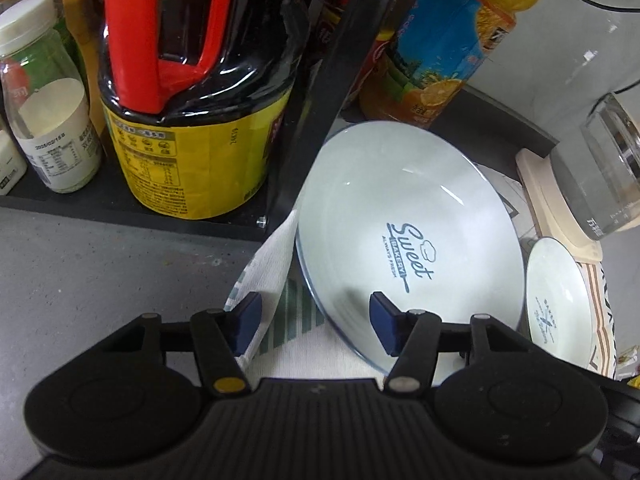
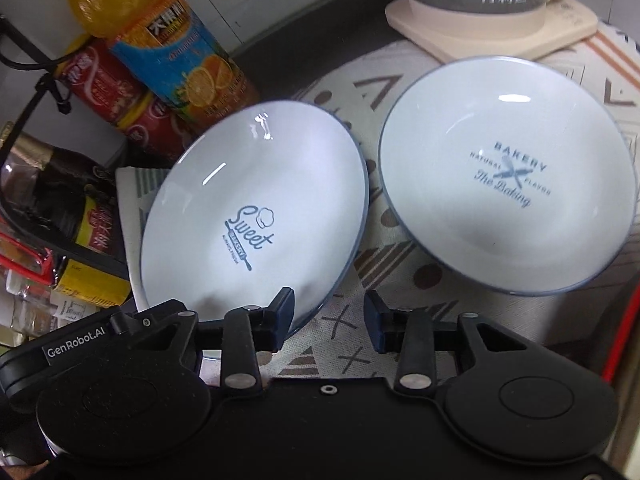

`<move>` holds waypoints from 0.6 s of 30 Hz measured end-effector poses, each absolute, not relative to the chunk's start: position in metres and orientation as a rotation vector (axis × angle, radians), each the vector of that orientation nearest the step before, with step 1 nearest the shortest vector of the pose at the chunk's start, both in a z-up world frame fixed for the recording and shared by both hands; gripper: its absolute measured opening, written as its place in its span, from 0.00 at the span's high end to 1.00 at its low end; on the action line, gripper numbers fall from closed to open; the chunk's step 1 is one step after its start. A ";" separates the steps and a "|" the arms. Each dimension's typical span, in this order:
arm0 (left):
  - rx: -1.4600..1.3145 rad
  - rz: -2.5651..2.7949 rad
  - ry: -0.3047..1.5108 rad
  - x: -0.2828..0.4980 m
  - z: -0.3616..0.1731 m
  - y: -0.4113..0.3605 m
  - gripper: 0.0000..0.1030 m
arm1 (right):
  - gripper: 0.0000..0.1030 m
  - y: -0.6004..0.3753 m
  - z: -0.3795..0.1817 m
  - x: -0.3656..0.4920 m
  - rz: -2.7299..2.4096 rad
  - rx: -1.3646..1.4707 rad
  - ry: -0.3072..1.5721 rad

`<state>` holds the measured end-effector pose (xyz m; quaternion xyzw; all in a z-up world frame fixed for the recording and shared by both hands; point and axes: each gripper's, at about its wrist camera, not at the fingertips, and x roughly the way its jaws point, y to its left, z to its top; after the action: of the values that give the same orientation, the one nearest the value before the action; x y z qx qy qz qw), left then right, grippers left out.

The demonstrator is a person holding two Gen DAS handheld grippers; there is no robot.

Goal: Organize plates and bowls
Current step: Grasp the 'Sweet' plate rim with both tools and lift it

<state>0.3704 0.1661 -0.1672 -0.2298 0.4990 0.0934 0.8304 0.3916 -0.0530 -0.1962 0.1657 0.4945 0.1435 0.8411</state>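
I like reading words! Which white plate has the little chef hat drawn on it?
The plate saying "Sweet", nearest the juice bottle. The other plate says "Bakery" and shows crossed tools, no hat.

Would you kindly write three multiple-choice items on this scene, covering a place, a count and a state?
1. Where does the orange juice bottle with the blue label stand relative to the white "Sweet" dish?
A. behind it
B. inside it
C. under it

2. How many white blue-rimmed dishes lie on the patterned cloth?
A. one
B. two
C. four

3. How are the right gripper fingers?
A. shut on a dish
B. open, holding nothing
C. shut on a bottle

Answers: 1 A, the bottle rises beyond the dish's far rim. 2 B, the "Sweet" dish and the white "Bakery" dish. 3 B, cloth shows between the parted fingers.
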 end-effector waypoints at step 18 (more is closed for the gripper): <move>-0.532 0.215 1.007 0.359 -0.143 0.177 0.63 | 0.84 -0.049 -0.207 0.402 0.302 0.388 1.037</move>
<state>0.3590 0.1768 -0.1434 -0.2513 0.4760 0.1015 0.8367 0.4021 -0.0491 -0.2070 0.1837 0.4906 0.1427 0.8398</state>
